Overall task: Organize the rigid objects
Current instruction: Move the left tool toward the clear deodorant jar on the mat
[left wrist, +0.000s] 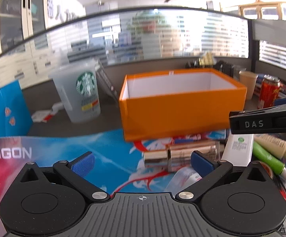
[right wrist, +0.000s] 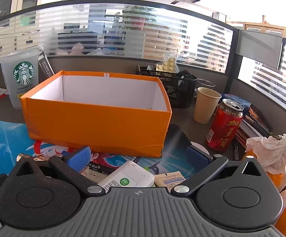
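Observation:
An open orange box (left wrist: 180, 106) with a white inside stands on the desk; it also shows in the right wrist view (right wrist: 97, 124). My left gripper (left wrist: 142, 165) is open and empty, low over the blue mat, with a shiny gold tube (left wrist: 182, 154) just ahead between its fingers. A white device (left wrist: 237, 148), a green tube (left wrist: 267, 158) and a cream tube (left wrist: 275, 144) lie to the right. My right gripper (right wrist: 138, 158) is open and empty above the white device (right wrist: 127, 177) and a small cream packet (right wrist: 170, 179). The right gripper's black finger (left wrist: 265, 120) shows in the left view.
A Starbucks cup (left wrist: 79, 92) and a blue paper bag (left wrist: 4, 110) stand left of the box. A red can (right wrist: 224, 124), a paper cup (right wrist: 206, 104), a black mesh basket (right wrist: 172, 83), stacked books and a tissue-wrapped orange (right wrist: 271, 158) sit right. A glass partition bounds the desk behind.

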Demonstrator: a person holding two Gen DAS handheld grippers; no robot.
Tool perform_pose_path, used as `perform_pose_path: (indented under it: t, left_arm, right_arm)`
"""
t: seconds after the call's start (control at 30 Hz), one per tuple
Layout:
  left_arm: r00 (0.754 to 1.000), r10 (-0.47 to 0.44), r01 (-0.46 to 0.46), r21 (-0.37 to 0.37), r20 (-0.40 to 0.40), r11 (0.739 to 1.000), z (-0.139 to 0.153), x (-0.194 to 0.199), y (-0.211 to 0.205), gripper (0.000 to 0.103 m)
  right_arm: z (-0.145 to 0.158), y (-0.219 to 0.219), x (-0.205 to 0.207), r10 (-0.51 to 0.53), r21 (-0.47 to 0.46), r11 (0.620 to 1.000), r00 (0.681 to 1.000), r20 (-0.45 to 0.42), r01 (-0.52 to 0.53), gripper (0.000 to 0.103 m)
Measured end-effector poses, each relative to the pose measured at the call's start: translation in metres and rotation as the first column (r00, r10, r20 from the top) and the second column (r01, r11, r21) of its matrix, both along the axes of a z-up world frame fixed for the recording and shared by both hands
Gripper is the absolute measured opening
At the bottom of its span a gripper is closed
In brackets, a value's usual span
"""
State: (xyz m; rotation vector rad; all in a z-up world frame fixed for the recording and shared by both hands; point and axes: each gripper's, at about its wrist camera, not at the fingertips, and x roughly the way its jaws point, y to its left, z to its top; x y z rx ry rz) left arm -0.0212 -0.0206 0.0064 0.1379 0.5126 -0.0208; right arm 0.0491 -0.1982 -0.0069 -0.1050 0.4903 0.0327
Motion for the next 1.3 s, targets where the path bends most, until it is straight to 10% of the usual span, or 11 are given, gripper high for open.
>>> perform_pose_path:
  t: [1.3]
  left_arm:
    - [0.981, -0.002, -0.022, -0.121, -0.192, 0.992, -0.024, -0.006, -0.018, 0.103]
  right_arm:
    - [-0.013, -0.053, -0.015, -0.029, -0.135, 0.99, 0.999, 0.04, 0.034, 0.103]
